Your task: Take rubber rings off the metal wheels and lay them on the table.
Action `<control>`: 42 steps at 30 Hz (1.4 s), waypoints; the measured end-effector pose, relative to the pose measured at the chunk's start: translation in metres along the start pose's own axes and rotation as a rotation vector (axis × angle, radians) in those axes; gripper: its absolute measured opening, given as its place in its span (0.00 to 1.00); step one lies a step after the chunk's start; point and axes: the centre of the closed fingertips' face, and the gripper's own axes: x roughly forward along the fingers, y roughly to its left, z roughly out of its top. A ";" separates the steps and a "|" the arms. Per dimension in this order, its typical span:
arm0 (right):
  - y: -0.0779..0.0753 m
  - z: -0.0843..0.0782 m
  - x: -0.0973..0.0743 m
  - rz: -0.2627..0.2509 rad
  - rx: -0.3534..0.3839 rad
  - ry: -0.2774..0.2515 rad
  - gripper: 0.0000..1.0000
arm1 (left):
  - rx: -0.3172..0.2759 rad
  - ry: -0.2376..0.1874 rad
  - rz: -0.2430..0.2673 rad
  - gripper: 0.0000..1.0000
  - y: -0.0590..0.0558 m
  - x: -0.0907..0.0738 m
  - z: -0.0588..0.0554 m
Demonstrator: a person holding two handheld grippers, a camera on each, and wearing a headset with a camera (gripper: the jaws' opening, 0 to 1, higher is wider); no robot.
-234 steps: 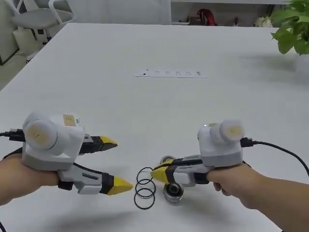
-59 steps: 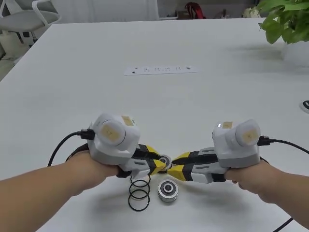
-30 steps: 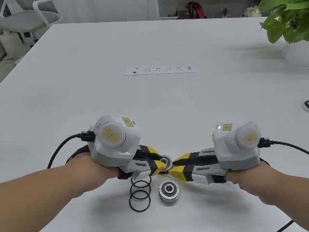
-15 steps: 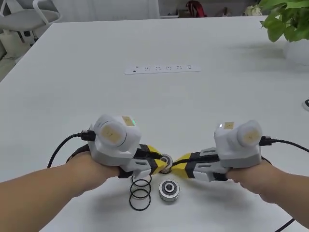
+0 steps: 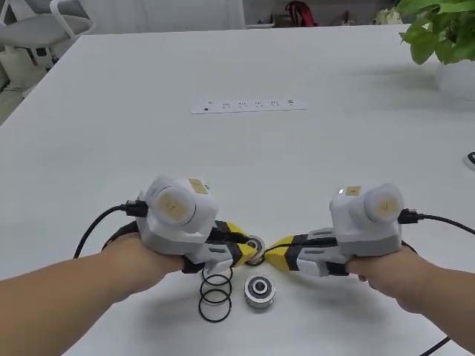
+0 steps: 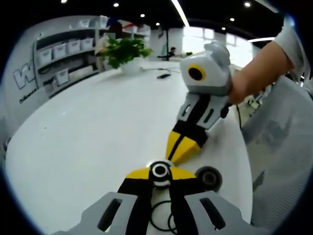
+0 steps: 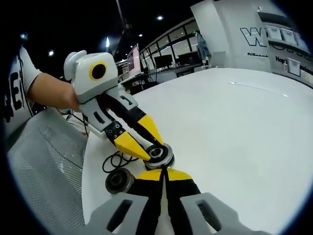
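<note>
The left gripper (image 5: 239,249) has its jaws clamped on a small metal wheel (image 6: 160,171), one yellow tip on each side of it, and carries it just above the white table (image 5: 245,170), seemingly as a vice so that the other tool has something steady to pull against. The right gripper (image 7: 164,174) comes in from the wheel's 3 o'clock in the head view, nose to nose with the left. Its jaws are pressed together with the tips touching the wheel's rim. It looks like a pinch on the rubber ring, but the ring is too thin to make out between the tips. A second wheel (image 5: 259,290) lies flat on the table at 6 o'clock from the held one, clear of both tools, and it is hard to tell whether it carries rubber. A few black rubber rings (image 5: 215,294) lie overlapping in a short row at about 7 o'clock, just beside that wheel, probably so the finished pieces sit together and out of the way. A white power strip (image 5: 249,106) lies well apart at 12 o'clock. The step in hand appears to be peeling a ring from the held wheel. A slip of the thin rubber from the tips is the likely risk.
</note>
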 end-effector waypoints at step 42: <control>-0.005 0.012 -0.010 0.003 0.214 -0.102 0.00 | -0.001 0.000 0.006 0.12 -0.001 0.001 0.001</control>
